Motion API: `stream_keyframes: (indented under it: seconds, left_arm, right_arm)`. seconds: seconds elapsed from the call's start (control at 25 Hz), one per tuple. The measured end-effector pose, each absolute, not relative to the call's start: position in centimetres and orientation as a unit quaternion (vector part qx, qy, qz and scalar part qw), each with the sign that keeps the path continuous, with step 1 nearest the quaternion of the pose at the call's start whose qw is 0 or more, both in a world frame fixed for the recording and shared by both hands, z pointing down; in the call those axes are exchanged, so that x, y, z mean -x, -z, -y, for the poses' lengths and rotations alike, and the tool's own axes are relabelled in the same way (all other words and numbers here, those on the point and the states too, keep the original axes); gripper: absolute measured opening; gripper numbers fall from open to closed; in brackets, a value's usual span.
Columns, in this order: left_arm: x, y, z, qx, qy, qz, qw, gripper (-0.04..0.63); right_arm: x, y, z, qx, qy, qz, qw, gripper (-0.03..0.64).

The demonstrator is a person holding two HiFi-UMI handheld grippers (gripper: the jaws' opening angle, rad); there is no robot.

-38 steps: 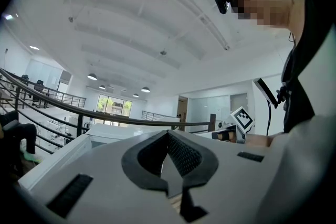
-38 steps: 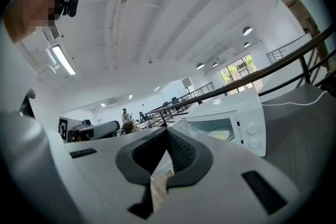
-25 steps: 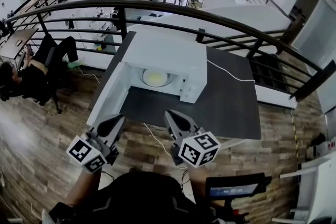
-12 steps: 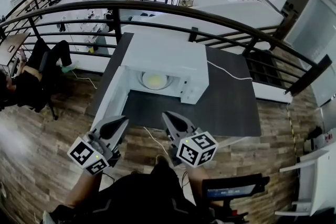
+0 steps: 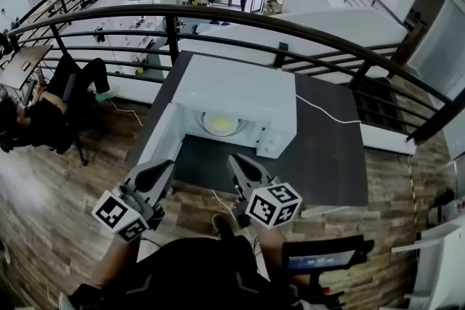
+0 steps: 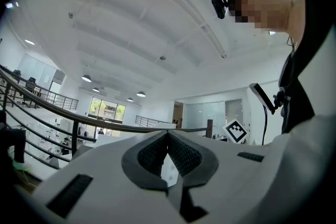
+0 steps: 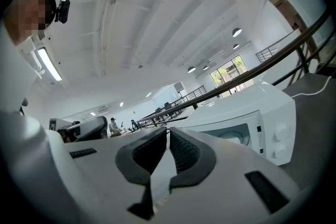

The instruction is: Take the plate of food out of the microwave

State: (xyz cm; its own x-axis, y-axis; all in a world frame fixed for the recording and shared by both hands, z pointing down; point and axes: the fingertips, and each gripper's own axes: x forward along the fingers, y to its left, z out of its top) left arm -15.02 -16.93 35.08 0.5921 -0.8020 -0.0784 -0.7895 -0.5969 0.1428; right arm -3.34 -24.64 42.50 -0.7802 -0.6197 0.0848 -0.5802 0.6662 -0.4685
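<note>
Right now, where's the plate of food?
In the head view, the plate sits inside the open white microwave, mid-picture, on the dark table beside the railing.

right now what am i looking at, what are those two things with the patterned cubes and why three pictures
There is no robot: a person holds a claw in each hand. The head view comes from a camera on the person's head, looking down at the left claw and right claw; the cubes are part of them. The other two pictures come from cameras riding on each claw, looking along its jaws. Both claws are shut and hold nothing. Ahead, on a dark table, stands a white microwave with its door open; a plate sits inside.
</note>
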Motion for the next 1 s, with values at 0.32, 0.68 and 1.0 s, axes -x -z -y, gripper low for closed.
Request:
stream_keyframes:
  seconds: [0.32,0.68,1.0]
  left_arm:
    - [15.0,-35.5,18.8,-0.888,0.057,0.454,0.044,0.005]
    - [16.1,-36.7,20.4,-0.877,0.039,0.476,0.048,0.005]
    - [16.7,-36.9,21.0,-0.866,0.031,0.497,0.053,0.005]
  right_arm:
    - [0.7,-48.1,29.5,0.378,0.343,-0.856,0.08,0.0]
    - [0.2,-53.8,32.5,0.391,0.405,-0.823,0.079,0.038]
    - [0.9,-58.8,34.3,0.38,0.492,-0.778,0.085,0.075]
